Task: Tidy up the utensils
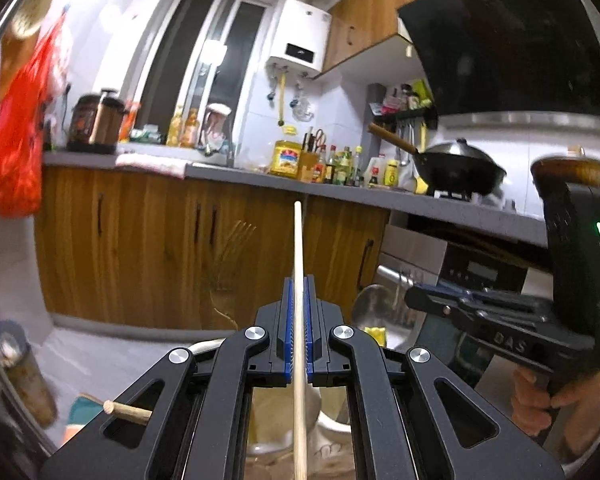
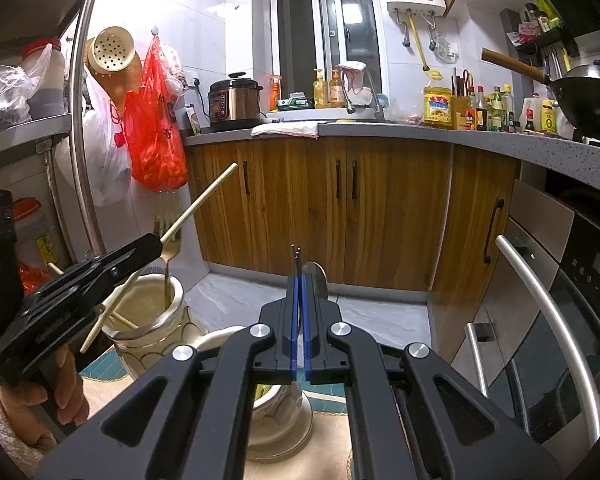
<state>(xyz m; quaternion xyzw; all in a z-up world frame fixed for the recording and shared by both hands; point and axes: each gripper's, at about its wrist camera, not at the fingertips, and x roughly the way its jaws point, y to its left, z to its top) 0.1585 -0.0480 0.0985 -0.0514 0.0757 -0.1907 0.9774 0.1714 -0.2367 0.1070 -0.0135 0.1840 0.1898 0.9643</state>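
Note:
My left gripper [image 1: 299, 280] is shut on a pale wooden chopstick [image 1: 298, 240] that points up and forward past the pads. The right wrist view shows this same left gripper [image 2: 158, 238] at the left, held by a hand, with the chopstick [image 2: 204, 198] slanting up to the right. Below it stands a cream ceramic holder [image 2: 152, 336] with a gold fork [image 2: 168, 248] and more wooden sticks in it. My right gripper [image 2: 299, 276] is shut on two thin dark chopsticks [image 2: 296, 252]. It hangs over a second cream holder [image 2: 276, 412], and a metal spoon [image 2: 318, 280] stands just behind the pads.
Wooden cabinets [image 2: 300, 208] under a grey counter [image 2: 420, 132] fill the far side. An oven with a long steel handle [image 2: 556, 320] stands at the right, and a wok [image 2: 592, 96] sits on the stove. A metal rack [image 2: 80, 120] and hanging red bag [image 2: 156, 132] are at the left.

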